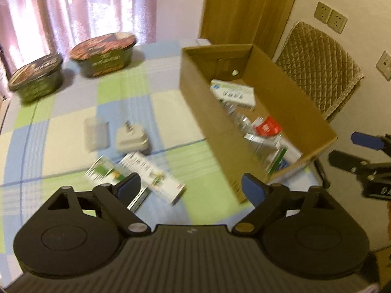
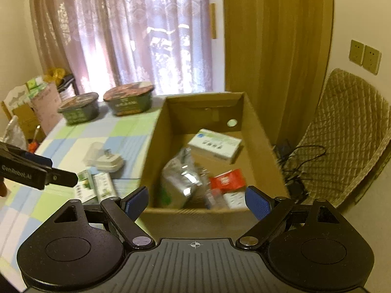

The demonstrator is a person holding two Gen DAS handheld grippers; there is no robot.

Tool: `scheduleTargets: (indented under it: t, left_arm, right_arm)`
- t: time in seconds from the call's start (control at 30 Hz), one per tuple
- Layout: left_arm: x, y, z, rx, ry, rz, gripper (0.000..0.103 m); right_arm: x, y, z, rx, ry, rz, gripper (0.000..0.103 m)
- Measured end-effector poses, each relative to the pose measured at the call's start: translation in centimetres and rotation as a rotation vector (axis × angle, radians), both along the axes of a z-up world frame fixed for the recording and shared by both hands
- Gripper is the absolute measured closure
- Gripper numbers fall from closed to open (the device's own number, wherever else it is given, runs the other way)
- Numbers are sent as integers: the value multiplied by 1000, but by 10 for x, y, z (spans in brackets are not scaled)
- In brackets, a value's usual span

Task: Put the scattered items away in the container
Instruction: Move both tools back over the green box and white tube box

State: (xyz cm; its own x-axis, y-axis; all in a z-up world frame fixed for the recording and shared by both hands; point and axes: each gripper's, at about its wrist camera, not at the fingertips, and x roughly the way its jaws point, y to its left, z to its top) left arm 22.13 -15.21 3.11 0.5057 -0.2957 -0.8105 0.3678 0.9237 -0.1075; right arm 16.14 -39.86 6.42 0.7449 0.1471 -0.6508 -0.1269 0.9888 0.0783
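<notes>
At twelve o'clock of the wide, empty left gripper (image 1: 191, 186) lay a carton (image 1: 152, 177), probably light, stiff, best pinched across its narrow sides; right gripper (image 2: 196, 201) wide, empty over the box (image 2: 156, 151).

We note the cardboard box (image 2: 156, 131) as plain brown paperboard, matt, with a punched hole in its far wall. Inside it lie a glossy, crinkled silver foil pouch (image 2: 182, 180), a smooth printed white carton (image 2: 215, 145) and a shiny red packet (image 2: 228, 179). The tablecloth (image 1: 73, 112) is woven cloth in checked green, blue and cream, matt. On it we see a smooth white plastic plug adapter (image 1: 132, 138) and printed paper cartons (image 1: 151, 174). The two bowls (image 1: 105, 53) carry glossy printed lids. The chair cover (image 2: 342, 131) is quilted fabric with a slight sheen. The left gripper (image 1: 190, 188) is matt black plastic with textured blue pads (image 1: 253, 189).
</notes>
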Motion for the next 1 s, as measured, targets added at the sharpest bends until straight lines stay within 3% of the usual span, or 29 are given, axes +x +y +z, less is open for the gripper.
scheduleTargets:
  t: [0.17, 0.53, 1.0]
  left_arm:
    - [-34, 41, -18, 46, 27, -1, 2]
    - [-88, 129, -52, 86, 92, 110, 2]
    - [-74, 151, -73, 46, 126, 141, 1]
  right_arm:
    - [-22, 28, -5, 25, 18, 41, 12]
    - [-43, 99, -30, 23, 92, 182, 12]
    - [-25, 151, -59, -52, 136, 328, 12]
